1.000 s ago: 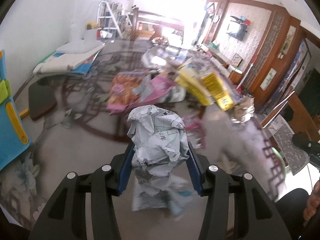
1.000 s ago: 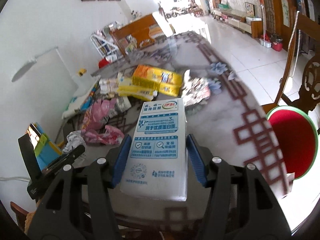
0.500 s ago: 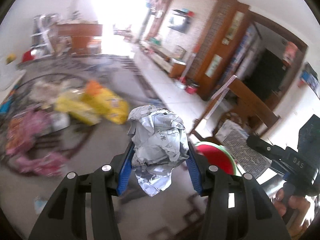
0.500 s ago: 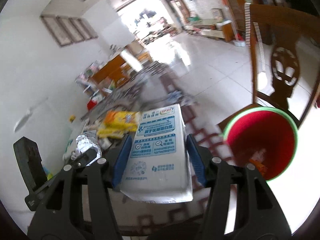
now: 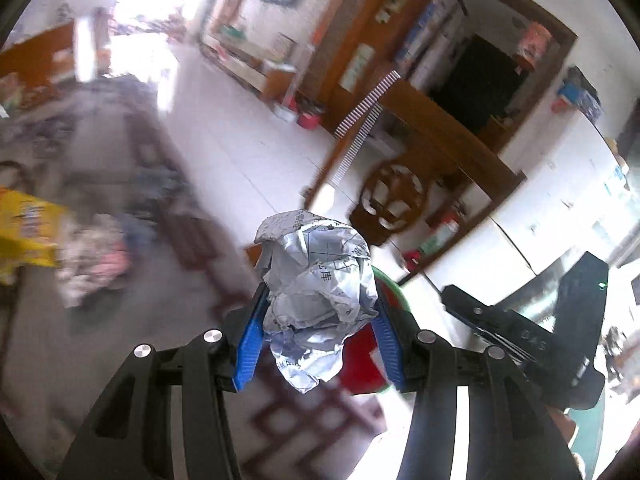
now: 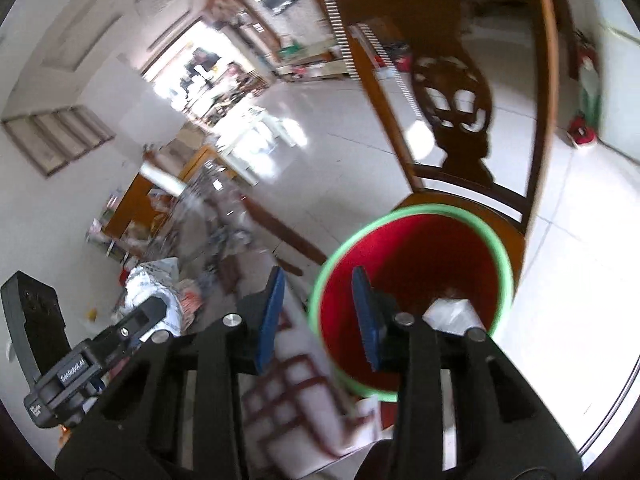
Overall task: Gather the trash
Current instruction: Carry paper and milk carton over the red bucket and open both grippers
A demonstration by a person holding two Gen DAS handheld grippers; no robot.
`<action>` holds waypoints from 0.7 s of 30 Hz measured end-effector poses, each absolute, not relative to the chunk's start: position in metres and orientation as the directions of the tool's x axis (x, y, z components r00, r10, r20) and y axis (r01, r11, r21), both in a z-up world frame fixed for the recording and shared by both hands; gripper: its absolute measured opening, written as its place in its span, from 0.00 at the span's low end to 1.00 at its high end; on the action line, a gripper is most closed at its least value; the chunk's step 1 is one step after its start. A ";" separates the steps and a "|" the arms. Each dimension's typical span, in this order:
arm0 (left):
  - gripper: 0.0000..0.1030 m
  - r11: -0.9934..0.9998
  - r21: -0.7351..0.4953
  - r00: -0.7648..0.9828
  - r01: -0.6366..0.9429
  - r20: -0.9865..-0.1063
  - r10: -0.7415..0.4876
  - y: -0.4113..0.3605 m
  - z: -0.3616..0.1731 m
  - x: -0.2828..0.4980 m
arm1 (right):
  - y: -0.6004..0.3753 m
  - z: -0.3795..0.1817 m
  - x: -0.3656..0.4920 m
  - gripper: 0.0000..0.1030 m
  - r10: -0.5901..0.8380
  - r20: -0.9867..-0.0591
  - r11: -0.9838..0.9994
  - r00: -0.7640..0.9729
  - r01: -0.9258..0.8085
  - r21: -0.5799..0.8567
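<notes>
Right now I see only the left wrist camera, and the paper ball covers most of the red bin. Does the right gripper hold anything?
Observer: No. The right gripper is empty; its jaws have just been closing with nothing between them.
Operator: Where does the bin stand?
Observer: The red bin stands on the seat of a wooden chair.
Operator: Is my ball over its mouth?
Observer: Not yet, it seems. In the right wrist view the paper ball shows well to the side of the bin's green rim.
</notes>
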State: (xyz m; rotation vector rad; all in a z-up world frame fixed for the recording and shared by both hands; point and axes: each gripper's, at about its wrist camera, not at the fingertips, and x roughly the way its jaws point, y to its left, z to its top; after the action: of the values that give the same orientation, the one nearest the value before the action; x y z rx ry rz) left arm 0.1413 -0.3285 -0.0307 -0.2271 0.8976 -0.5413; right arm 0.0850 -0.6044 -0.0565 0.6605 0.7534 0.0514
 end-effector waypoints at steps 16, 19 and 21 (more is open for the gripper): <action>0.88 0.825 -0.298 0.446 0.481 -0.727 -0.523 -0.390 -0.044 0.152 | -0.622 -0.069 0.062 0.38 0.208 -0.652 0.785 0.729 0.273 0.556; 0.88 0.829 -0.295 0.470 0.476 -0.711 -0.523 -0.379 -0.033 0.141 | -0.613 -0.057 0.058 0.41 0.210 -0.641 0.796 0.738 0.252 0.551; 0.88 0.839 -0.295 0.489 0.458 -0.705 -0.514 -0.365 -0.025 0.133 | -0.605 -0.046 0.055 0.43 0.223 -0.630 0.799 0.744 0.231 0.555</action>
State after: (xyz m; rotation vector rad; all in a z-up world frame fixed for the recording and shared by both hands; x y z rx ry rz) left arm 0.1326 -0.3651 -0.0249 -0.0707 0.8805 -0.5913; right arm 0.0554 -0.6052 -0.0462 0.6606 0.7459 -0.0048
